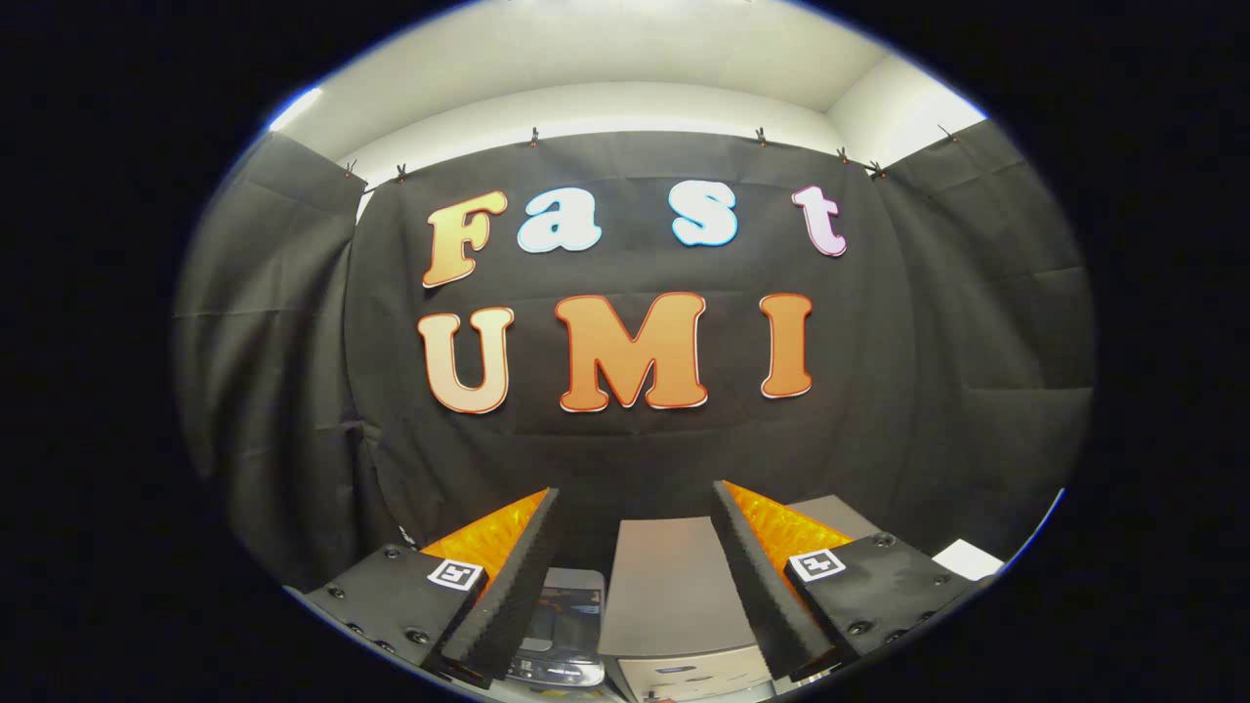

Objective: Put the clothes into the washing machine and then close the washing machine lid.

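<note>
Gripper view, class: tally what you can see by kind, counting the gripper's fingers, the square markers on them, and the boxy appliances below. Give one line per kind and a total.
Gripper, open, nothing between its fingers:
Fingers: 2
Square markers: 2
Grey boxy appliance between the fingers: 1
Dark object beside it, too hidden to identify: 1
Total: 6

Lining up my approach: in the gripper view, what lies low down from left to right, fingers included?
Left finger → dark device with a rounded front → grey box-shaped appliance → right finger → white sheet. The gripper is open, holding nothing; no clothes are seen between the fingers.
</note>
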Demonstrator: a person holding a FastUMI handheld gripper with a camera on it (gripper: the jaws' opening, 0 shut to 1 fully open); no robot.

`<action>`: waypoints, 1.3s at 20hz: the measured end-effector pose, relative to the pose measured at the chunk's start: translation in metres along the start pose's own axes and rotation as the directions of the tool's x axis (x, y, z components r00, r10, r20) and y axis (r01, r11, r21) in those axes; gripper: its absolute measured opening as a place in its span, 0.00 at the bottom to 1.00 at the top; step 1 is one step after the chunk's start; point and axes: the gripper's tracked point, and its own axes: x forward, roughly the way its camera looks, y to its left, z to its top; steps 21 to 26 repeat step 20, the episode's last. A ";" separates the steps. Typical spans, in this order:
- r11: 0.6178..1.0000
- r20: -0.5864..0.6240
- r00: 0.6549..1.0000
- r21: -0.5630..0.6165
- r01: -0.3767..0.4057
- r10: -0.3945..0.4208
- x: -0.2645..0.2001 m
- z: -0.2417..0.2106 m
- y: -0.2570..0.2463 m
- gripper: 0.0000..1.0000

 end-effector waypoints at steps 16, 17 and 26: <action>0.999 0.067 0.997 0.004 0.032 -0.032 -0.023 0.025 -0.060 0.98; 1.000 0.078 0.997 0.003 0.028 -0.028 -0.024 0.031 -0.056 0.98; 0.999 0.092 0.995 0.008 0.035 -0.036 -0.027 0.034 -0.056 0.98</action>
